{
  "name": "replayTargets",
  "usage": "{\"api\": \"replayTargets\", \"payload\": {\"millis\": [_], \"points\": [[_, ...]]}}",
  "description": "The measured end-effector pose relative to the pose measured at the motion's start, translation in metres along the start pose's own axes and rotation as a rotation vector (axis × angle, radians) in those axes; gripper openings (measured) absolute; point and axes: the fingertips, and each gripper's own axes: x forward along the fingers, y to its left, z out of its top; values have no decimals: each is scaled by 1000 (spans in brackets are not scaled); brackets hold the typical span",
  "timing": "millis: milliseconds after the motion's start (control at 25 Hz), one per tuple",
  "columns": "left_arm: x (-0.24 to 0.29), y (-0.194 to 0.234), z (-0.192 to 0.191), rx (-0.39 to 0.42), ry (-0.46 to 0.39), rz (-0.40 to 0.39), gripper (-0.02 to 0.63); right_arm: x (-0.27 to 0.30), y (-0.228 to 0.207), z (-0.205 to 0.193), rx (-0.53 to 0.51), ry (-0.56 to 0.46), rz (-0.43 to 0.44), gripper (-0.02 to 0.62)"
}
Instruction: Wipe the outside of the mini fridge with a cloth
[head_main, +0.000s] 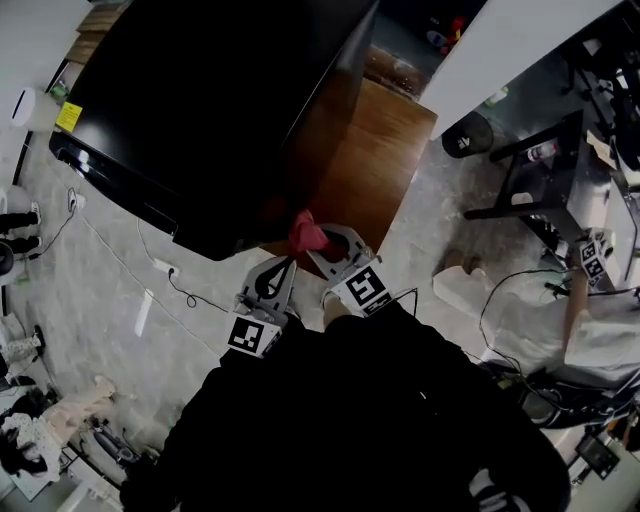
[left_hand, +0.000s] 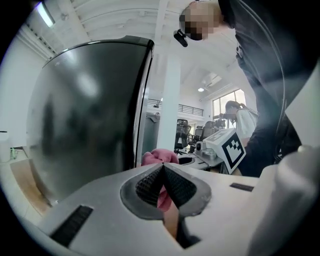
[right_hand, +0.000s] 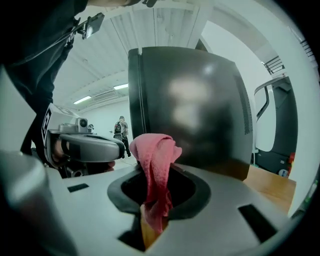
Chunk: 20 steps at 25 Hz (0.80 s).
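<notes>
Wooden board (head_main: 375, 165) bearing black mini fridge (head_main: 200, 110); right gripper (head_main: 318, 245), held forward, clamps pink cloth (head_main: 306, 230) at the fridge's near corner; left gripper (head_main: 284, 268) alongside, jaws together, empty.

The head view was evenly lit from above but harsh in contrast: the fridge (head_main: 200, 110) top showed as a near-black mass with a thin sheen along its lower-left edge, and the dark clothing at the bottom lost all detail. Both gripper views bent straight lines and darkened at the corners. In the left gripper view a ceiling strip (left_hand: 45, 15) and a window (left_hand: 227, 102) blew out white. Soft pale glare lay on the fridge door; the cloth (right_hand: 157, 165) stayed sharp.
</notes>
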Motion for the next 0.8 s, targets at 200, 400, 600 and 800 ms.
{"api": "replayTargets", "payload": {"millis": [200,400,600,800], "points": [[4,11,-7,10,-33,23,6,25,-1,-9,24,5,7,87],[15,11,-8,-18,-42,40,6,30,-3,-12,65,-11,2,87],[29,10,-8,-7,-32,26,6,34,-12,-14,80,-11,-10,86],[44,3,-6,-6,-25,17,6,34,-32,-17,87,-5,-20,86]]}}
